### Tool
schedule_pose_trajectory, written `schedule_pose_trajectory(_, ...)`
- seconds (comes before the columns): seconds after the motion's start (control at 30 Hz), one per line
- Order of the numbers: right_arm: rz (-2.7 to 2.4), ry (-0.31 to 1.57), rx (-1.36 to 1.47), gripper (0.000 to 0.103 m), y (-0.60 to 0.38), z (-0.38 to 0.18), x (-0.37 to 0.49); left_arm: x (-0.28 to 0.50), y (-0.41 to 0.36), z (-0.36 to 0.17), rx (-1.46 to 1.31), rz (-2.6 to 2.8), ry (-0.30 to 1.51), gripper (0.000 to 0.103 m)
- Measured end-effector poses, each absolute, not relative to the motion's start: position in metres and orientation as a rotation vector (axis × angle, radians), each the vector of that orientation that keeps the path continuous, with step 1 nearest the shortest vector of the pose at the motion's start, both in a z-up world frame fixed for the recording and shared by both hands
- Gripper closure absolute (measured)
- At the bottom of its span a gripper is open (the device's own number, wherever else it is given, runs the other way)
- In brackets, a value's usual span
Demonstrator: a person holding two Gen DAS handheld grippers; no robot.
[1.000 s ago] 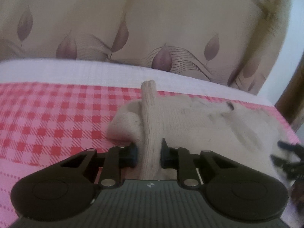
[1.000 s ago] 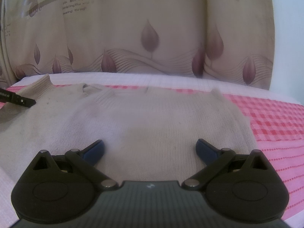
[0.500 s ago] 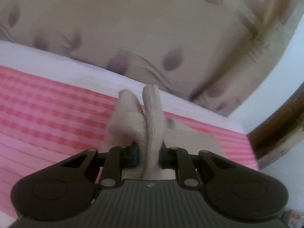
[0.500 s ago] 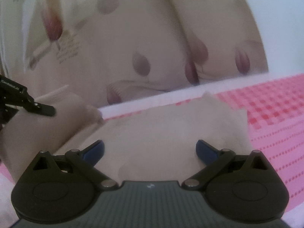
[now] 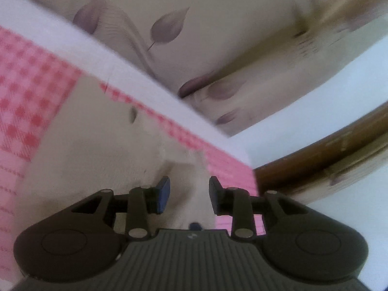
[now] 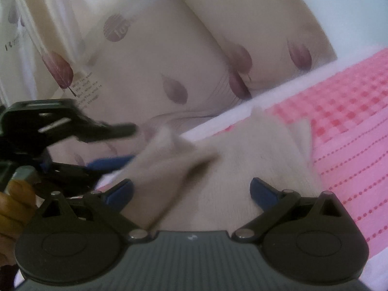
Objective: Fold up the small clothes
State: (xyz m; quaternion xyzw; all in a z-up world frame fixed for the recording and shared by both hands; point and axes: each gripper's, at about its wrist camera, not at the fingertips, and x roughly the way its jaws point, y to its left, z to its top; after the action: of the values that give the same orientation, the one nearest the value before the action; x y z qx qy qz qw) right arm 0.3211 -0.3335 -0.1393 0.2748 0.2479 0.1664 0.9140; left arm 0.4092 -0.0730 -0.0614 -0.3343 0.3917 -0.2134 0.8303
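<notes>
A cream knitted sweater (image 5: 97,150) lies on the pink checked cloth (image 5: 26,92). My left gripper (image 5: 189,192) hovers over its right edge. Its jaws are opening, and the folded-over sleeve (image 5: 186,177) sits loose in the gap, with the blue pads (image 5: 163,191) off the knit. In the right wrist view, the left gripper (image 6: 131,144) comes in from the left, its fingers apart just short of the raised sleeve fold (image 6: 169,150). My right gripper (image 6: 191,191) stands wide open low over the sweater's body (image 6: 237,169), holding nothing.
A beige curtain (image 5: 218,36) with purple leaf prints hangs behind the white far edge (image 5: 135,72) of the surface. A brown wooden frame (image 5: 315,160) stands at the right. A person's hand (image 6: 14,203) holds the left gripper. Bare checked cloth (image 6: 351,126) extends right of the sweater.
The left gripper has carried the pinched sleeve across onto the sweater's body, and its jaws have parted from it. Both views have rolled. The right gripper has stayed open.
</notes>
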Motion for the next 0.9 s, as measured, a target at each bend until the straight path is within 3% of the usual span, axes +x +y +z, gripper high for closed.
schedule_pose_trajectory(0.07, 0.376, 0.516, 0.601, 0.000, -0.339, -0.141, 0.322, 0.396, -0.063, -0.052, -0.680, -0.488, 0.768, 0.040)
schedule_pose_trajectory(0.1, 0.399, 0.516, 0.631, 0.000, -0.342, -0.142, 0.323, 0.388, -0.058, -0.045, -0.632, -0.482, 0.725, 0.035)
schedule_pose_trajectory(0.27, 0.546, 0.475, 0.907, 0.000, -0.370, -0.149, 0.322, 0.336, -0.049, -0.054, -0.381, -0.496, 0.638, 0.034)
schedule_pose_trajectory(0.4, 0.556, 0.601, 0.983, 0.000, -0.368, -0.153, 0.338, 0.294, -0.048, -0.091, -0.261, -0.545, 0.568, 0.034)
schedule_pose_trajectory(0.73, 0.547, 0.723, 0.735, 0.004, -0.311, -0.134, 0.379, 0.251, -0.062, -0.131, -0.135, -0.648, 0.392, 0.006)
schedule_pose_trajectory(0.77, 0.528, 0.741, 0.668, 0.009, -0.302, -0.133, 0.382, 0.250, -0.062, -0.131, -0.140, -0.651, 0.392, 0.006)
schedule_pose_trajectory(0.87, 0.513, 0.730, 0.429, 0.067, -0.276, -0.121, 0.381, 0.250, -0.052, -0.132, -0.210, -0.640, 0.380, 0.005)
schedule_pose_trajectory(0.9, 0.503, 0.717, 0.372, 0.076, -0.273, -0.117, 0.379, 0.248, -0.047, -0.132, -0.247, -0.621, 0.377, 0.005)
